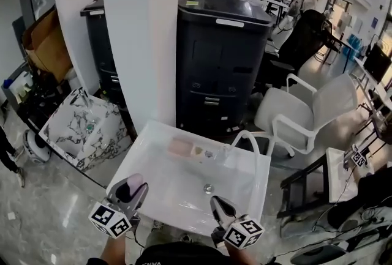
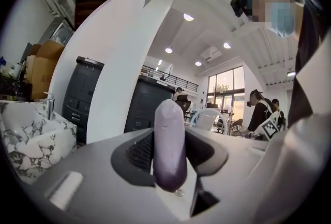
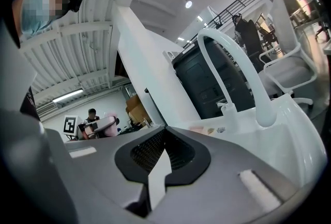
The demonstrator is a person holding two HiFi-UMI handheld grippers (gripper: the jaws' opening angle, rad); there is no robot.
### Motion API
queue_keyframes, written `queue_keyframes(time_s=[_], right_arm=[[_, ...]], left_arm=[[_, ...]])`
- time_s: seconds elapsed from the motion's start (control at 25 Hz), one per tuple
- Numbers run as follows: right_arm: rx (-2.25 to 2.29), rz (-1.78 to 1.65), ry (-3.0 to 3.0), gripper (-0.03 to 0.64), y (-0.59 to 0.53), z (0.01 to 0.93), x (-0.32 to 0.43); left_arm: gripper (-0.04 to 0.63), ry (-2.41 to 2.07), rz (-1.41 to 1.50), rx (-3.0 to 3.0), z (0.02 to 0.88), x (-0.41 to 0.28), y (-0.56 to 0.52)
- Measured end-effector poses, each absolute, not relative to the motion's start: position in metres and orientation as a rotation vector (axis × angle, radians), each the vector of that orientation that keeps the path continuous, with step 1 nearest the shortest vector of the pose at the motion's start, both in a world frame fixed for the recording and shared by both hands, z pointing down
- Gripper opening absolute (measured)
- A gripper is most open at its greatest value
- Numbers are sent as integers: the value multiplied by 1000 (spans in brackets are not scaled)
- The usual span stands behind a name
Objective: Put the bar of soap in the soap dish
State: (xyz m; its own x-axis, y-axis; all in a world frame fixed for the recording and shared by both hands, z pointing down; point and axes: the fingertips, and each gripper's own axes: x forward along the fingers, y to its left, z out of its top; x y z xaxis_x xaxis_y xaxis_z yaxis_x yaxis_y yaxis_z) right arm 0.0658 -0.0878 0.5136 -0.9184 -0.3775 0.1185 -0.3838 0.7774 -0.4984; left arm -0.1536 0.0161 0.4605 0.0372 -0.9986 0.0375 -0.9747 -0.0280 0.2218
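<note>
In the head view a white sink point(image 1: 160, 196) lies in front of me, with a pale pink soap dish point(image 1: 180, 147) on its far rim. My left gripper point(image 1: 131, 188) hovers over the sink's near left corner, shut on a lilac bar of soap point(image 1: 134, 182). In the left gripper view the soap bar point(image 2: 169, 145) stands upright between the jaws of the left gripper point(image 2: 170, 158). My right gripper point(image 1: 220, 204) is over the near right rim, shut and empty. The right gripper view shows the right gripper point(image 3: 159, 161) closed, with the soap dish point(image 3: 199, 128) far ahead.
A white arched faucet point(image 1: 248, 138) rises at the sink's far right, and a drain point(image 1: 208, 187) sits mid-basin. A white pillar point(image 1: 131, 31) and black cabinet point(image 1: 220, 68) stand behind. A marble-patterned basin point(image 1: 79, 126) is at left, a white chair point(image 1: 306, 114) at right.
</note>
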Motion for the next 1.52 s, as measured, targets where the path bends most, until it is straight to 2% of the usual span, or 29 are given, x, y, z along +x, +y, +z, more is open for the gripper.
queue_keyframes(time_s=[0.24,0.8,1.12,1.52], right_arm=[[775,868,-2926,-6,-98,514,47],[1052,922,-2870,-6,-107,525,14],[1147,931,-2831,-6,-113,533,13],[1291,970,-2752,-8,-114,547,27]], left_arm=[[199,-1945,-152,2229,451,-182,-22],[199,-1751,194,2529,448,-233,-117],[199,-1627,508,2742,432,-229,-173],[199,-1351,874,2825,495,-191,-229]])
